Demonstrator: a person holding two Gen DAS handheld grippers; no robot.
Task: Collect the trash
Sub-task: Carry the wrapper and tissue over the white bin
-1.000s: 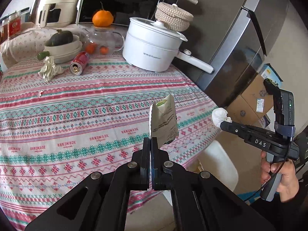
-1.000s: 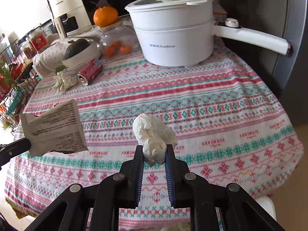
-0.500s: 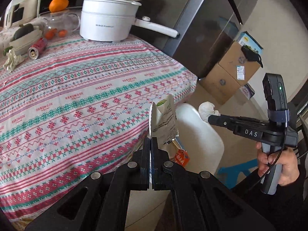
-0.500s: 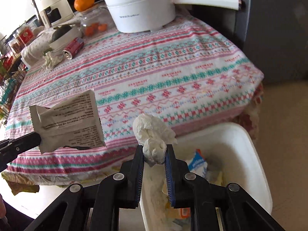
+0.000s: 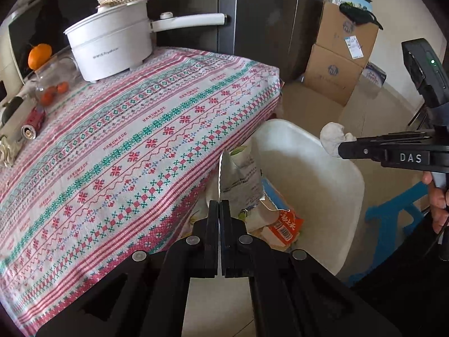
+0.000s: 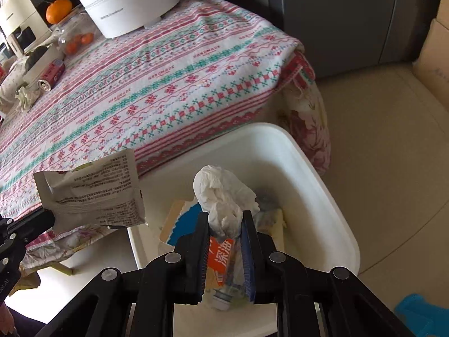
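Note:
My left gripper is shut on a printed foil wrapper, which stands up above the near-left rim of the white trash bin. In the right wrist view the same wrapper hangs at the left, over the bin's left edge. My right gripper is shut on a crumpled white tissue, directly over the bin. From the left wrist view the tissue sits at the tip of the right gripper, above the bin's far rim. Cartons and a plastic bottle lie inside the bin.
The table with the patterned cloth stands left of the bin, bearing a white pot, a red can and another crumpled tissue. Cardboard boxes and a blue stool stand on the floor to the right.
Both grippers swung from above the table, off its edge and down over the trash bin, each still holding its piece. The bin's contents have come into view.

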